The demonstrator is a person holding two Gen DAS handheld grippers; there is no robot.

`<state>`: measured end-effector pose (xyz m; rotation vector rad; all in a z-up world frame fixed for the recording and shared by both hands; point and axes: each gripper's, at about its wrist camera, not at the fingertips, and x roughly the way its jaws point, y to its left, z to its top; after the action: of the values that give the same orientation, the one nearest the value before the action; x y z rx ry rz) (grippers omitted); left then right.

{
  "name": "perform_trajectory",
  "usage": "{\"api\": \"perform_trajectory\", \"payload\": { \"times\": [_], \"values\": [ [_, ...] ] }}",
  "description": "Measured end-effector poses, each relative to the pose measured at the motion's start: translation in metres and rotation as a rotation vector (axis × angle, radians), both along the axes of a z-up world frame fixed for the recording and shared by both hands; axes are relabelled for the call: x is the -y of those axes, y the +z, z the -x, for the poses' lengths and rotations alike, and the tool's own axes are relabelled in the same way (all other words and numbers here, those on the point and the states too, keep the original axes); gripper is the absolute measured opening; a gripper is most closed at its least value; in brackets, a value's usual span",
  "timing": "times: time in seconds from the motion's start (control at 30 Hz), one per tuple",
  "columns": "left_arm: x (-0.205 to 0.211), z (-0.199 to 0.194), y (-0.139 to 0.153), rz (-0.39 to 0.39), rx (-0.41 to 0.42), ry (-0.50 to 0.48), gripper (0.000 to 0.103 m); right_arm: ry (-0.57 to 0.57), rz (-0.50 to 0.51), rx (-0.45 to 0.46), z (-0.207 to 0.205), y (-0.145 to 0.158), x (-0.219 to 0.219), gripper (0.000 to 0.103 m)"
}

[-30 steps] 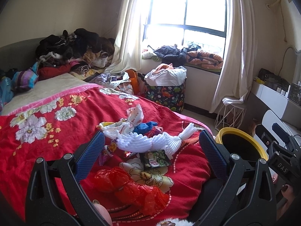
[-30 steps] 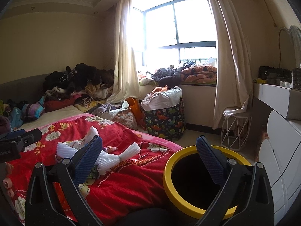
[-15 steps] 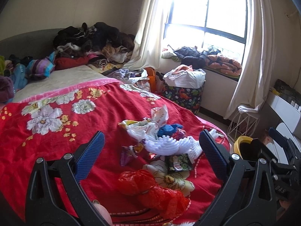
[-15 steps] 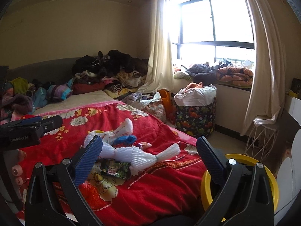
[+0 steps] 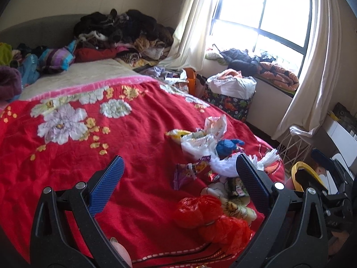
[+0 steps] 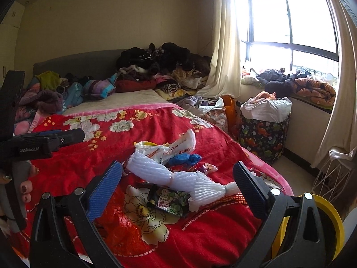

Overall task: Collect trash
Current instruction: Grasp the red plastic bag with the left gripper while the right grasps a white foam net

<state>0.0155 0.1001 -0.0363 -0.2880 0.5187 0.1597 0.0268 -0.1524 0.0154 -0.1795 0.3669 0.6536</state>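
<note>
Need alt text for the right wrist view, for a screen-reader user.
The open right gripper hovers over trash on a red floral blanket: a white foam net, a green snack wrapper, a blue wad and a red plastic bag. A yellow-rimmed bin sits lower right.

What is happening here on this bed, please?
A person holds a gripper in each hand, collecting trash from the red floral blanket. Both the left gripper and right gripper are open and empty, hovering over the pile. On the blanket lie a white foam net, a green snack wrapper, a red plastic bag and a blue crumpled bag. A yellow-rimmed bin stands beside the bed.
</note>
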Motion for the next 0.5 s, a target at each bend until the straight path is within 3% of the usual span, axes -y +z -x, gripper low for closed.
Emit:
{"api": "perform_trajectory", "payload": {
  "times": [0.1, 0.23, 0.5],
  "values": [
    [-0.003, -0.006, -0.015, -0.004, -0.059, -0.014, 0.092, 0.026, 0.023, -0.014, -0.009, -0.005, -0.005, 0.096],
    [-0.003, -0.014, -0.037, 0.029, -0.143, -0.047, 0.092, 0.079, 0.103, -0.024, -0.023, -0.015, -0.017, 0.080],
    [0.010, -0.022, -0.064, 0.084, -0.238, -0.157, 0.080, 0.209, 0.217, -0.102, -0.048, -0.042, -0.038, 0.075]
  ]
}}
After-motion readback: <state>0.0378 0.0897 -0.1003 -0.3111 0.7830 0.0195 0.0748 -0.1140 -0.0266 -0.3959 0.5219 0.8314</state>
